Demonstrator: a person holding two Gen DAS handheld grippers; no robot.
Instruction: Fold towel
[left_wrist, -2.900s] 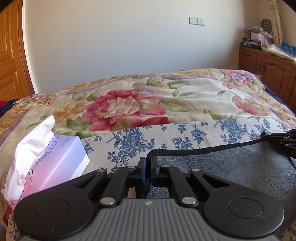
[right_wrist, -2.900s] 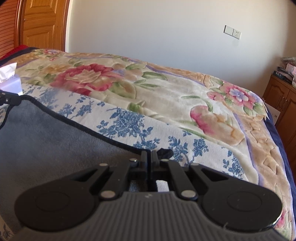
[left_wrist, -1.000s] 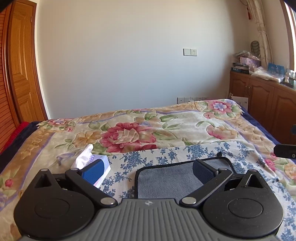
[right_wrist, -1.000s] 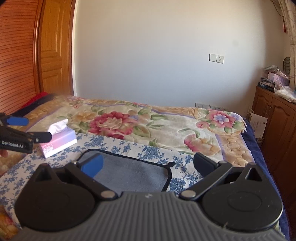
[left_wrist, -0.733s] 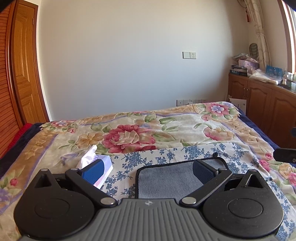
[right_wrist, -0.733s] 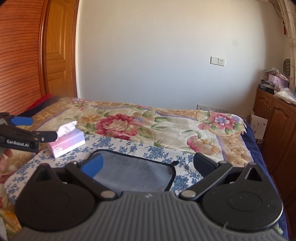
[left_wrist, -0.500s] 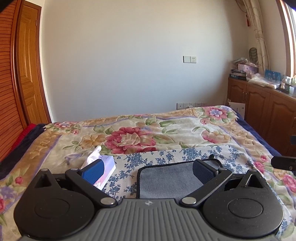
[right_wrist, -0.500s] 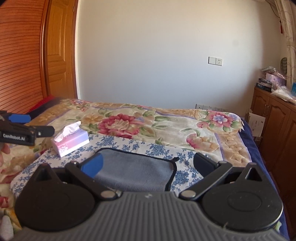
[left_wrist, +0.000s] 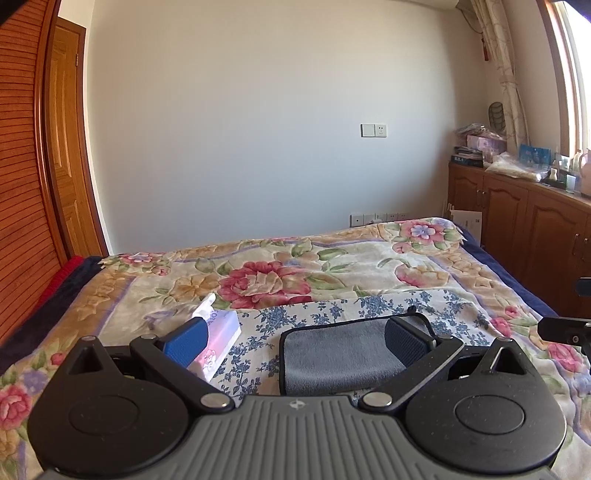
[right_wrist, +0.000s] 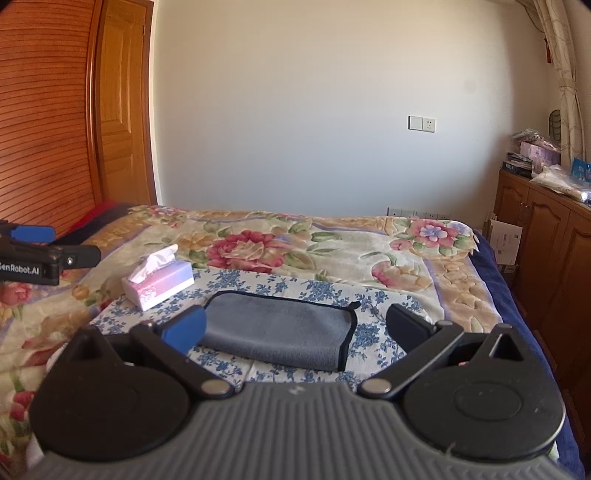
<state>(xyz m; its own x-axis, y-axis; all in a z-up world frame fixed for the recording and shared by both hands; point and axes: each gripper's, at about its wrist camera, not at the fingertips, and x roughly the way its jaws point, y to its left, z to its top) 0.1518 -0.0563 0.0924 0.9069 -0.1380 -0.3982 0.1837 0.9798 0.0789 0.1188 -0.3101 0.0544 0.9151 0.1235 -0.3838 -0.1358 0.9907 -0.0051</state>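
Bedspread (right_wrist: 332, 254) room surrounds folded towel (right_wrist: 280, 328) (black-edged); both tools (left_wrist: 295, 341) (right_wrist: 295, 328) spread, empty.

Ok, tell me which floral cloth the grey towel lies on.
The blue-and-white floral cloth, not the pink-rose blanket under it; the towel lies folded on it.

Both wrist views overlook the towel (left_wrist: 340, 354) from seemingly nearby.

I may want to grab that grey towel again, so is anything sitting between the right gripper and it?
Nothing visible does. The right gripper is open above the bed with the folded grey towel directly ahead. The tissue box sits apart, off to the left.
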